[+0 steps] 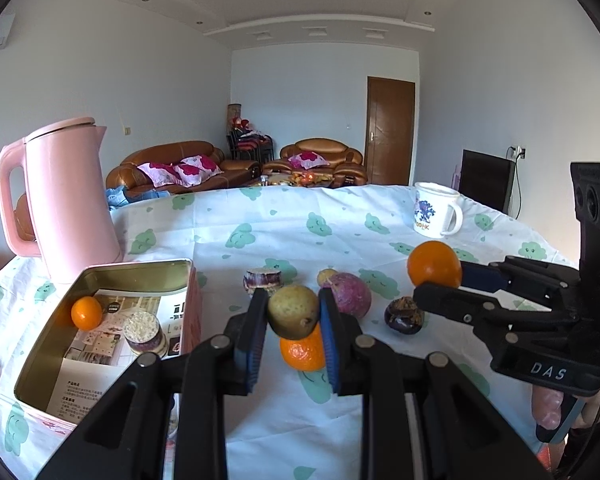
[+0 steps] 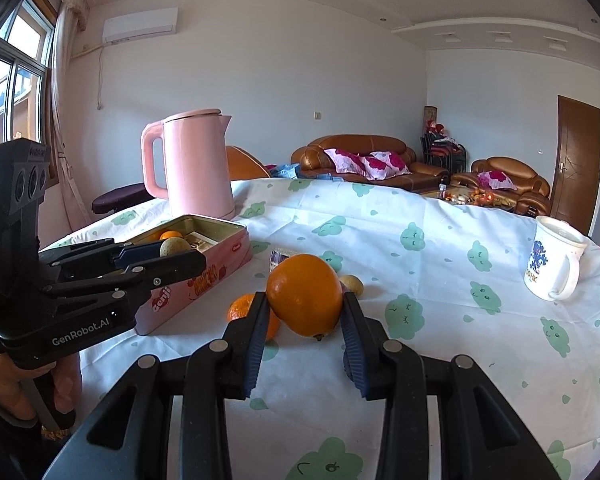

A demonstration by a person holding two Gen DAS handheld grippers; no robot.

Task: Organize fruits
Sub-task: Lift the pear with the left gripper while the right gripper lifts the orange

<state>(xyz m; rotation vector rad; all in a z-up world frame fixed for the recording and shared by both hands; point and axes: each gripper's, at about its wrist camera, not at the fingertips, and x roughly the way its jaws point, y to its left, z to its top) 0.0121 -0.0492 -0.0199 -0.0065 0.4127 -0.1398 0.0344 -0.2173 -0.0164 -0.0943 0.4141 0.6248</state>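
While both grippers are loaded, two fruits are held clear of the tablecloth (image 2: 440, 280). The left gripper (image 1: 293, 312) is pinched on a greenish-yellow pear (image 1: 293, 311), pads seated at its widest girth; the right gripper (image 2: 304, 312) is clamped on a large orange (image 2: 305, 295), likewise across the middle.

Handling, as judged: the pear is taken to be firm, smooth-skinned, easily bruised, and liable to swivel on its taper, so the broad belly is preferred. The orange is reckoned heavier, its dimpled rind giving good friction; an equatorial hold suits it.

Jaw spread: narrow on the pear, wider on the orange. Nothing else is touched by either tool.

Destination noted: a pink tin (image 1: 100, 276) on the left, beside the pink kettle (image 1: 72, 200), already containing a small orange (image 1: 86, 312) and a cut purple-skinned piece (image 1: 142, 330).

Loose on the cloth:
- a mandarin (image 1: 302, 354), below the pear
- a cut purple-skinned piece (image 1: 262, 278)
- a round purple fruit (image 1: 350, 294)
- a small yellowish fruit (image 1: 326, 276)
- a mangosteen (image 1: 404, 315)

A printed mug (image 2: 552, 264) stands well apart at the far right.
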